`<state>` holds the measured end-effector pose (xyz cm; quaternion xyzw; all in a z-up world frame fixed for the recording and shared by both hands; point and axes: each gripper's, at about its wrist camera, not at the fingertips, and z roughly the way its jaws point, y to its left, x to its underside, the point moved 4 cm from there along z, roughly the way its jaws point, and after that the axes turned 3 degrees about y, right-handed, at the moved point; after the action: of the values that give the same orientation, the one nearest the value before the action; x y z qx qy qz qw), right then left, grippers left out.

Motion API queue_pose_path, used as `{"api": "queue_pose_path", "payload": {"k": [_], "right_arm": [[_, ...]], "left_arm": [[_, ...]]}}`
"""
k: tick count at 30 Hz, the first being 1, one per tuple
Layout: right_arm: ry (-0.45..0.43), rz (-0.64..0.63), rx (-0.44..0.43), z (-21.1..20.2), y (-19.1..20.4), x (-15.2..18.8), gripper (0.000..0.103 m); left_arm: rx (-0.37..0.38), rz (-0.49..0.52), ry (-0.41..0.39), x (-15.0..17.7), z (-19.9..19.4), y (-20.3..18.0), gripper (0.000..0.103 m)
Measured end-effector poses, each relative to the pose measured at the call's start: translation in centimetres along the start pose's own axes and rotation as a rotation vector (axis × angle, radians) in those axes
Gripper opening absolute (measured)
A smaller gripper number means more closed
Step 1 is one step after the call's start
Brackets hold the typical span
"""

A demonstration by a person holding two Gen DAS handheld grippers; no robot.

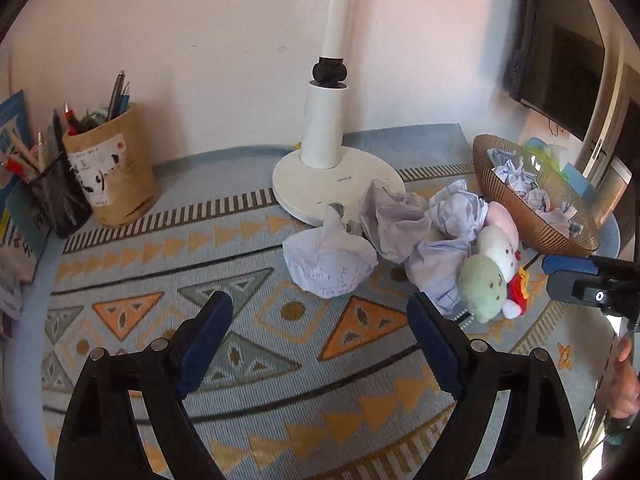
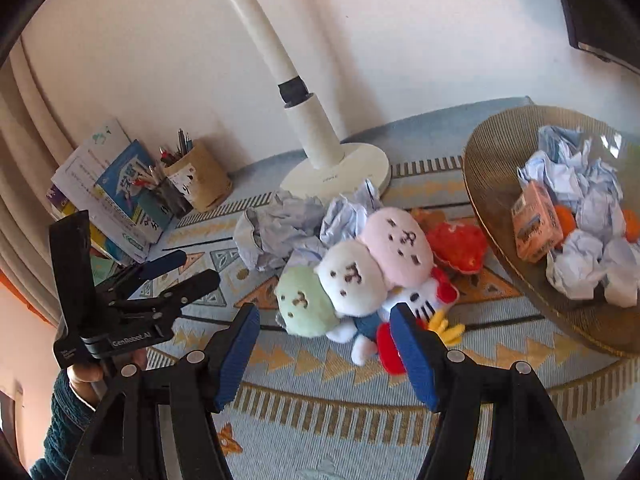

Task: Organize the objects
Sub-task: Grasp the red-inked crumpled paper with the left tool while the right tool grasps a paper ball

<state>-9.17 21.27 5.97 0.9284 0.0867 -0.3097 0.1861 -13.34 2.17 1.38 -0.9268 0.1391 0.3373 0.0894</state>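
Note:
Several crumpled paper balls (image 1: 332, 262) lie on the patterned cloth by the lamp base; they also show in the right wrist view (image 2: 280, 232). A plush toy (image 1: 490, 276) with green, white and pink heads lies beside them, also seen in the right wrist view (image 2: 352, 276). A brown woven basket (image 1: 520, 216) at the right holds more paper balls, a small carton (image 2: 536, 228) and orange items. My left gripper (image 1: 320, 308) is open and empty just short of the nearest paper ball. My right gripper (image 2: 324, 316) is open, its fingers on either side of the plush toy's near end.
A white desk lamp (image 1: 332, 176) stands at the back centre. A paper-bag pen holder (image 1: 112, 172) and a black mesh pen cup (image 1: 56, 196) stand at the left, next to stacked books (image 2: 108, 188). A red plush item (image 2: 460, 248) lies by the basket (image 2: 492, 184).

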Motion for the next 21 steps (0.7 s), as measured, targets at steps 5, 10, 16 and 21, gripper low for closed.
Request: {"api": "queue_pose_path", "payload": {"k": [5,10,16,21], "right_arm": [[0.114,-0.129,-0.010,5.7,3.0,-4.8,0.066],[0.126,-0.223,0.023,8.7,4.5,-7.2,0.067],[0.182,-0.343,0.116,10.5,5.7,-5.4,0.062],[0.157,-0.325,0.114,9.9,5.3,-4.5,0.022]], "left_arm": [[0.082,0.001,0.066,-1.1,4.8,1.0,0.087],[0.131,0.004,0.072,-1.0,5.9,0.8,0.085],[0.145,-0.002,0.067,-1.2,5.9,0.4,0.056],[0.098,0.020,0.024,-0.5,4.1,-0.3,0.053]]}}
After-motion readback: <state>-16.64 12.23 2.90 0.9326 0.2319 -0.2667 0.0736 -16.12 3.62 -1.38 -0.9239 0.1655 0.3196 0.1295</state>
